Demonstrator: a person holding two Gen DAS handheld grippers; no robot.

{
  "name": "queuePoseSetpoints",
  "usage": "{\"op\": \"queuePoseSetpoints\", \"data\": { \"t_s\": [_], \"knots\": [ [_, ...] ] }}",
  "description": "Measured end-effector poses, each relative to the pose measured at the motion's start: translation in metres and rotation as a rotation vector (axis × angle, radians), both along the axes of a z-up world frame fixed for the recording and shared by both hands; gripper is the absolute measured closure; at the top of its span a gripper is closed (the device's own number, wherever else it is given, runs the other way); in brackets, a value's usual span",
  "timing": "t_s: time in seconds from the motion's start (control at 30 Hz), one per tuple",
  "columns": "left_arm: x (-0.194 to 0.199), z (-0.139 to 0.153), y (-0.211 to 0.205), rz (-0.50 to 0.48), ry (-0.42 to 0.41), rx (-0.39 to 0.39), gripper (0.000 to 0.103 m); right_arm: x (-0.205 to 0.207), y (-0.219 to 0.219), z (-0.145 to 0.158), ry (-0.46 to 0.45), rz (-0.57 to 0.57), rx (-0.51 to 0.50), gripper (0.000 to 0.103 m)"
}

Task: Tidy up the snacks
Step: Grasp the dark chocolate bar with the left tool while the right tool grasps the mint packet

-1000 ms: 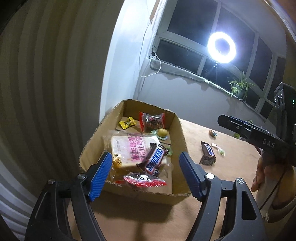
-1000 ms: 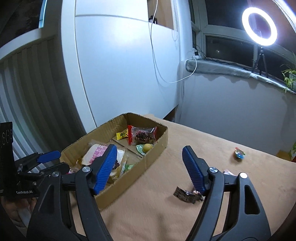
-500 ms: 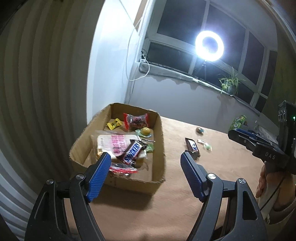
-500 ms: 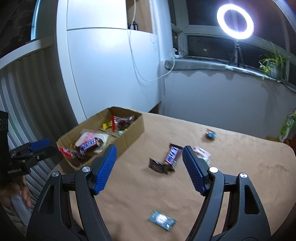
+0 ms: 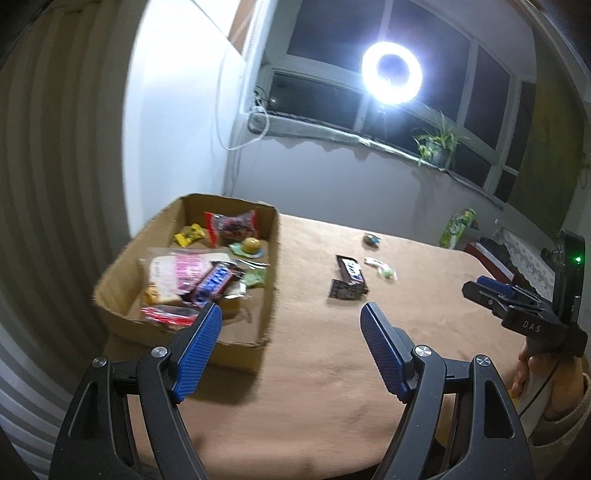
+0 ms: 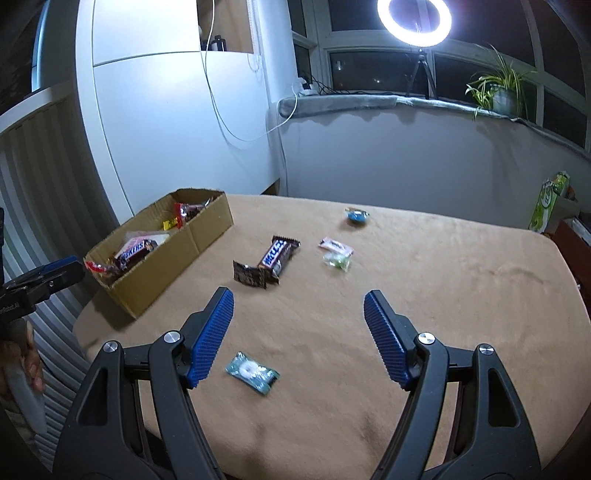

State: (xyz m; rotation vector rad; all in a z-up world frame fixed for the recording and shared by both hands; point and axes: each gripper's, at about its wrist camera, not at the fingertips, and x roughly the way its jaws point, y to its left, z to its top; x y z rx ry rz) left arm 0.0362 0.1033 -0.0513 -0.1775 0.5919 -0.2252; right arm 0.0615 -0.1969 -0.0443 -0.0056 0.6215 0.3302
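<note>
A cardboard box (image 5: 264, 295) (image 6: 166, 266) at the table's left holds several snacks, a Snickers bar (image 5: 212, 282) among them. Loose on the tan tablecloth lie a dark chocolate bar (image 6: 279, 254) (image 5: 351, 271) with a small dark packet (image 6: 249, 275) beside it, a pink sachet (image 6: 334, 245), a green candy (image 6: 336, 261), a blue sweet (image 6: 356, 216) and a teal mint packet (image 6: 251, 373). My left gripper (image 5: 291, 319) hovers open and empty over the box's near right corner. My right gripper (image 6: 299, 306) is open and empty above the cloth, the mint packet below its left finger.
A ring light (image 6: 413, 16) on a tripod and a potted plant (image 6: 496, 88) stand at the window sill. A green carton (image 6: 550, 201) stands past the table's far right edge. A white cabinet (image 6: 166, 110) rises behind the box. A hand (image 5: 535, 373) holds the right gripper's grip.
Both views have swung to the right, away from the box. The loose snacks and the teal mint packet came into the right wrist view. Neither gripper has taken hold of anything.
</note>
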Motion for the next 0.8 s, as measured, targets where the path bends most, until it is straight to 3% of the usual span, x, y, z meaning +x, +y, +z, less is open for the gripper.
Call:
{"op": "queuePoseSetpoints", "data": {
  "t_s": [0.47, 0.8],
  "knots": [
    [0.038, -0.032, -0.081, -0.153, 0.111, 0.008, 0.025, -0.002, 0.024, -0.074, 0.096, 0.145, -0.077, 0.027],
    [0.104, -0.060, -0.098, -0.115, 0.231, 0.014, 0.025, 0.009, 0.032, -0.090, 0.101, 0.189, -0.073, 0.027]
  ]
}}
